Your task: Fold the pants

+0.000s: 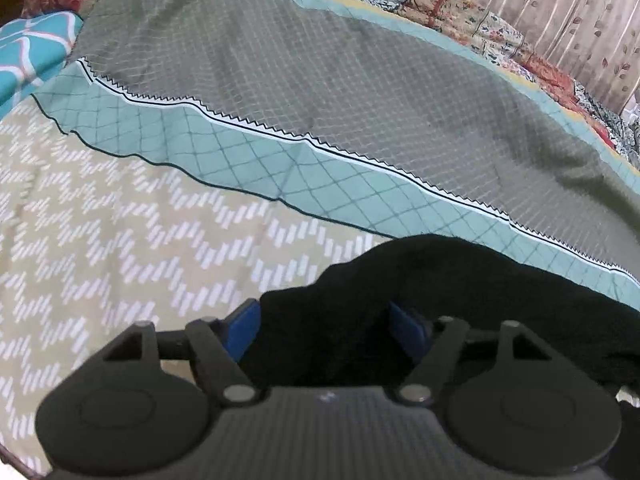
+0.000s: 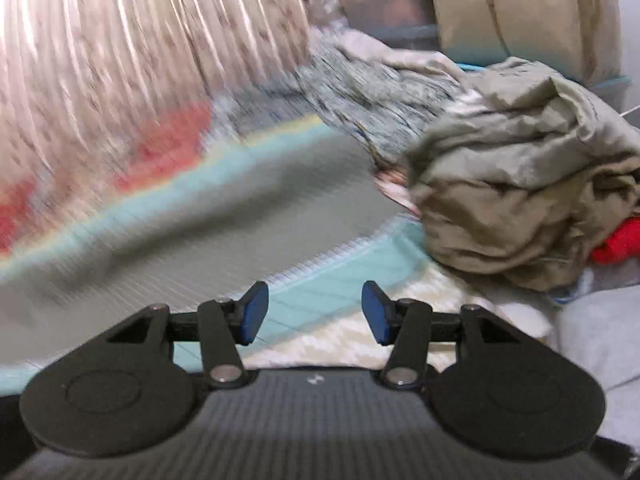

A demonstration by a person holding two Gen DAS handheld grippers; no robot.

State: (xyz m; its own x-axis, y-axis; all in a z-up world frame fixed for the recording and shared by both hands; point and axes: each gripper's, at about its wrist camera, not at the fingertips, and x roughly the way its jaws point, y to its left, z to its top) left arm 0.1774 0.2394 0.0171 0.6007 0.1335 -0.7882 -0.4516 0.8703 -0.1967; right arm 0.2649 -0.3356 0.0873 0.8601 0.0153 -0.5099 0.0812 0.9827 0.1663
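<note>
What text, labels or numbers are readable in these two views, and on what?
None readable.
Left gripper: small pale mark on its black body, too small to read.
Right gripper: similar pale mark, too small to read.
Black pants: no tag or print showing.
Bedspread, curtain, olive clothes heap: patterns only, no lettering; the right view is motion-blurred.

A: Left wrist view is evenly lit and fairly sharp; the bedspread point(image 1: 320, 92) bows at the fisheye edges.

B: Right wrist view smears badly across the upper left; the curtain point(image 2: 120, 48) glares pale.
</note>
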